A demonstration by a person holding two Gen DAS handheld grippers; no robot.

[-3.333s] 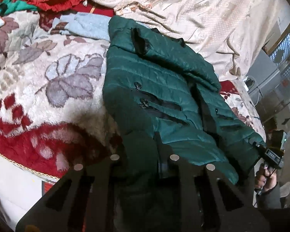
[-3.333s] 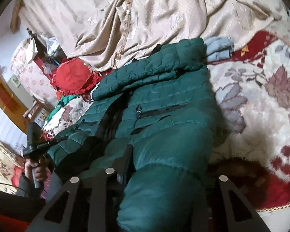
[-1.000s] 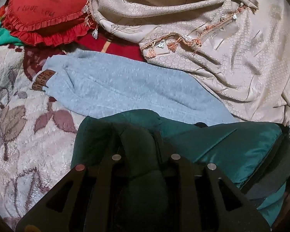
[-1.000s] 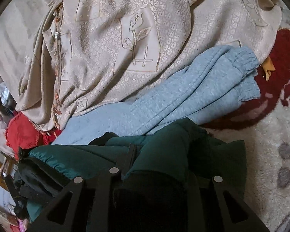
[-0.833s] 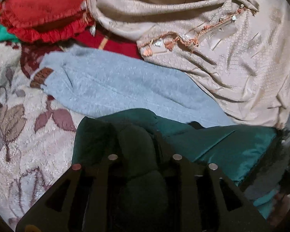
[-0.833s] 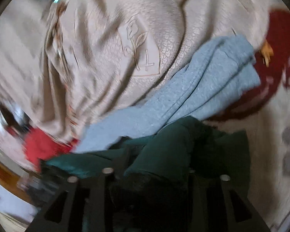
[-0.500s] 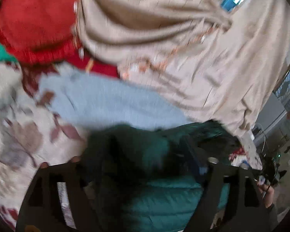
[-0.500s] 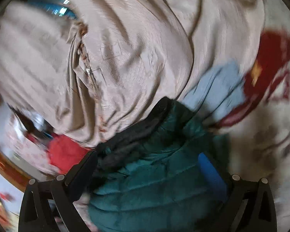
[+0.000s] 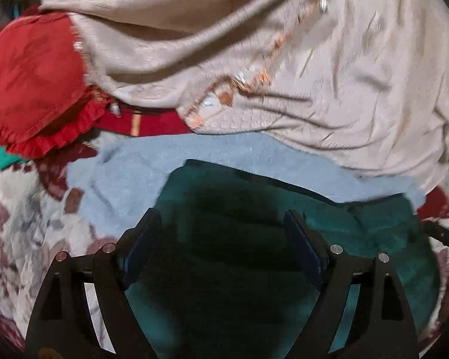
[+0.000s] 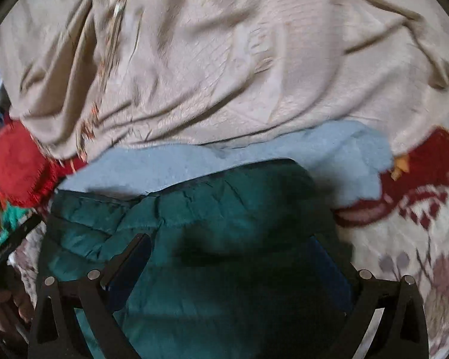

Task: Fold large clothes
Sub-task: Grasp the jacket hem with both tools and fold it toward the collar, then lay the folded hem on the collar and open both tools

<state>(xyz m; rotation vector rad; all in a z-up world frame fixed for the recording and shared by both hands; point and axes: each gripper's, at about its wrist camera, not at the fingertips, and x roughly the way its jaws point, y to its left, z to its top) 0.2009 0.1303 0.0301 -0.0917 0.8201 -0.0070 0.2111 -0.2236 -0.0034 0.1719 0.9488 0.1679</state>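
Note:
The dark green puffer jacket [image 9: 359,239] lies folded over on the bed, its far edge resting on a light blue fleece garment [image 9: 128,176]. My left gripper [image 9: 221,224] is open, its blue-padded fingers [image 9: 142,239] spread wide just above the jacket's left part. In the right wrist view the jacket [image 10: 224,209] fills the lower frame. My right gripper [image 10: 233,251] is open too, fingers [image 10: 131,263] spread above the jacket's right part. Neither holds cloth.
A beige embroidered bedspread [image 9: 314,59] is heaped behind the jacket. A red frilled cushion [image 9: 30,83] lies at the far left. The floral red and cream blanket [image 10: 419,239] covers the bed on both sides. The other hand's gripper [image 10: 9,245] shows at the left edge.
Both grippers, earlier shut on the jacket's hem, carried it forward over the jacket, then opened and let it drop. The jacket now lies folded in half near the blue garment.

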